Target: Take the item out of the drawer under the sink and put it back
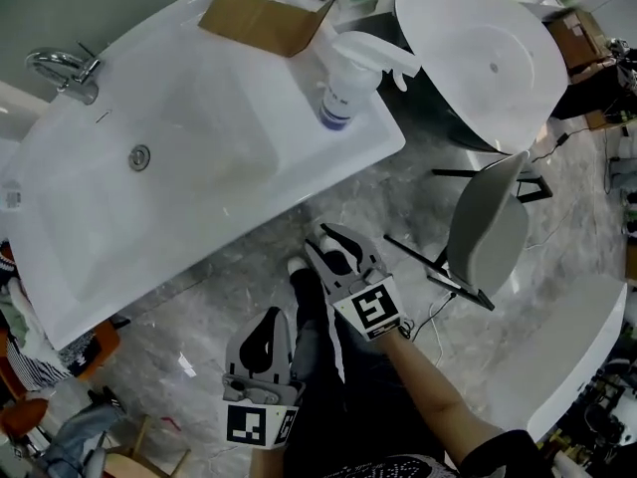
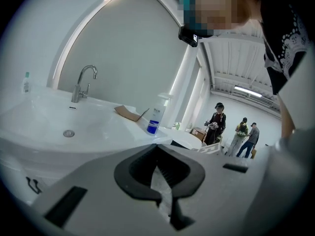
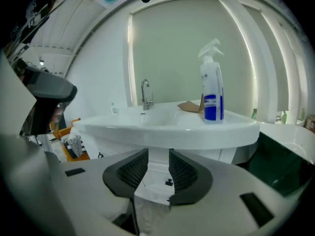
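The white sink (image 1: 214,182) fills the upper left of the head view. Both grippers hang below its front edge, over the marble floor. My right gripper (image 1: 326,237) points at the unit under the sink. In the right gripper view its jaws (image 3: 158,154) stand open with nothing between them, framing the white cabinet front (image 3: 156,173), which bears a small dark mark. No item from the drawer shows in any view. My left gripper (image 1: 269,319) hangs lower and further left. In the left gripper view (image 2: 157,146) its pads meet at the tips and it holds nothing.
A spray bottle (image 1: 343,93) and a piece of cardboard (image 1: 261,18) sit on the sink's right end, with the faucet (image 1: 65,73) at the left. A grey chair (image 1: 488,232) and a white tub (image 1: 478,58) stand to the right. Clutter (image 1: 70,357) lies at the lower left. People (image 2: 215,124) stand far off.
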